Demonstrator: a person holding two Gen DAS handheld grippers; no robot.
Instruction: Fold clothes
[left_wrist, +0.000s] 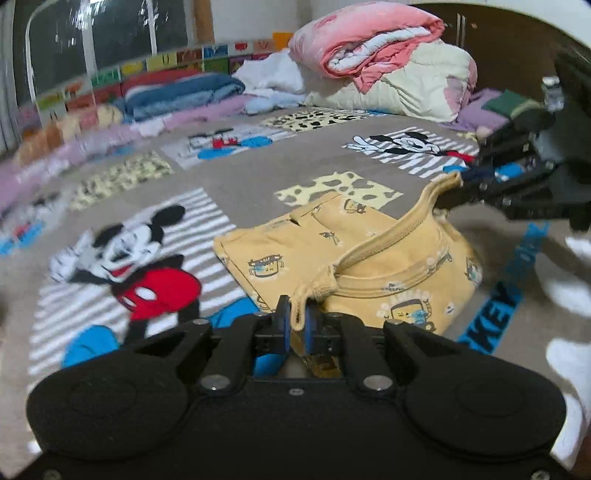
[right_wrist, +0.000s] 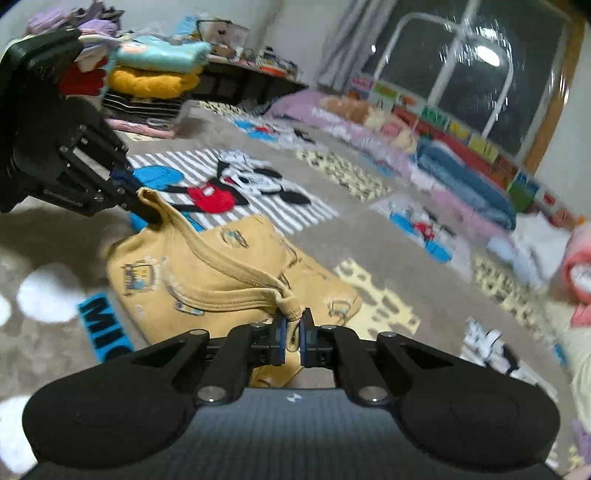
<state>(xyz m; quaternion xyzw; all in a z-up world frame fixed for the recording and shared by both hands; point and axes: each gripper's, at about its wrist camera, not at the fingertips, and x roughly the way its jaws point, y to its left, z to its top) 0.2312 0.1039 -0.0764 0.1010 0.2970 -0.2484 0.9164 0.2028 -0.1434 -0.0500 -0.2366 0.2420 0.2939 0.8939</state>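
Two hand-held grippers, both clenched on one yellow garment (left_wrist: 332, 254). Left hand-held gripper (left_wrist: 295, 321) pinches a bunched bit of the ribbed waistband btwn its blue pads (left_wrist: 283, 325), jaws nearly closed w/ cloth in the gap. Right hand-held gripper (right_wrist: 293, 332) does the same at the other end of that waistband, cloth wedged btwn its pads (right_wrist: 281, 338). In the left wrist view the right one shows at the right edge (left_wrist: 458, 181), gripping the raised end of the band; in the right wrist view the left one (right_wrist: 142, 201) shows at upper left, also on the band.

Waistband stretched btwn the two, lifted off the rug (left_wrist: 240, 181); rest of the garment sags below and lies on the rug, just ahead of both pairs of fingers. Garment printed w/ small cartoon figures; print text too small to read.

Rug has a cartoon mouse pattern, w/ black letters on a blue strip (left_wrist: 495, 314): "KEY" readable in left view, "MIC" in right view.

Both grippers point downward at a slant toward the rug. Folded clothes stack (right_wrist: 155, 85) near the far rug edge; rolled bedding (left_wrist: 376, 55) at the far side.
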